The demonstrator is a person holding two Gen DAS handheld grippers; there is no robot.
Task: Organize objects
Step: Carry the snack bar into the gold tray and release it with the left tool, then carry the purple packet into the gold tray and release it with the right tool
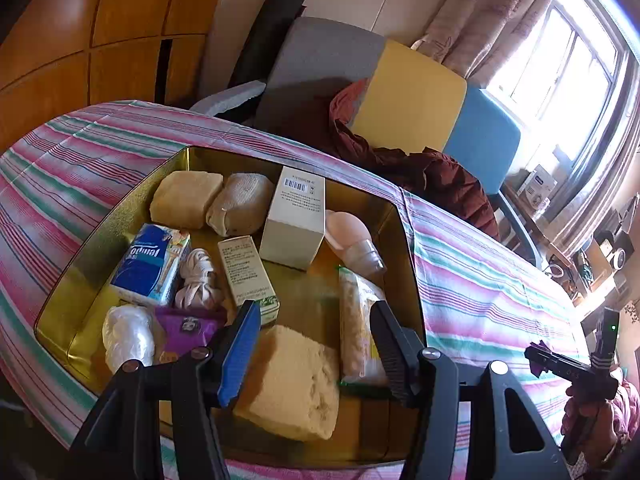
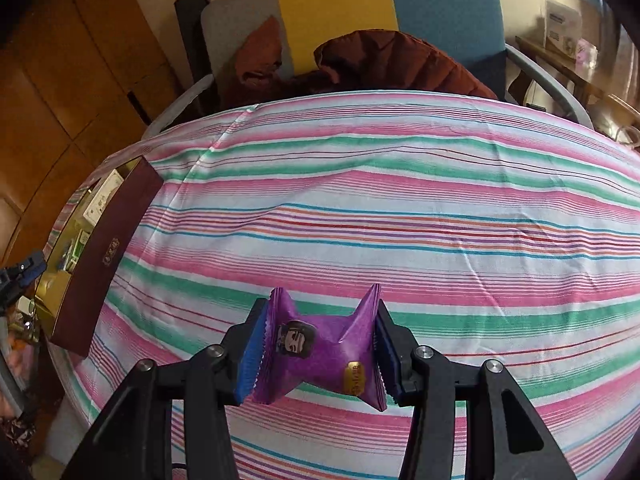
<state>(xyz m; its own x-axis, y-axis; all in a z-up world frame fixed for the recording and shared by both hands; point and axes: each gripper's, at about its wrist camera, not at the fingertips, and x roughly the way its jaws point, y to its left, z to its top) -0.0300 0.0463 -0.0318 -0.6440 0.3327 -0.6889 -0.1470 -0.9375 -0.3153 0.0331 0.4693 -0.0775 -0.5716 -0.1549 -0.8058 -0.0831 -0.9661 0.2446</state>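
An open gold tin (image 1: 120,216) sits on the striped cloth (image 1: 480,292), filled with several items. My left gripper (image 1: 316,344) hovers open over its near end. A yellow sponge (image 1: 288,384) lies below, between the fingers, against the blue left pad but apart from the right finger. Over bare cloth to the right, my right gripper (image 2: 316,348) is shut on a purple snack packet (image 2: 320,352), squeezed at both ends. This gripper (image 1: 576,364) also shows at the left wrist view's right edge. A second purple packet (image 1: 188,328) lies inside the tin.
The tin also holds a blue tissue pack (image 1: 148,264), a white carton (image 1: 296,216), a small box (image 1: 248,276), a cord bundle (image 1: 198,280), and a grain bag (image 1: 360,328). Its maroon side (image 2: 108,256) faces the right gripper. A chair with a dark red jacket (image 2: 392,60) stands behind.
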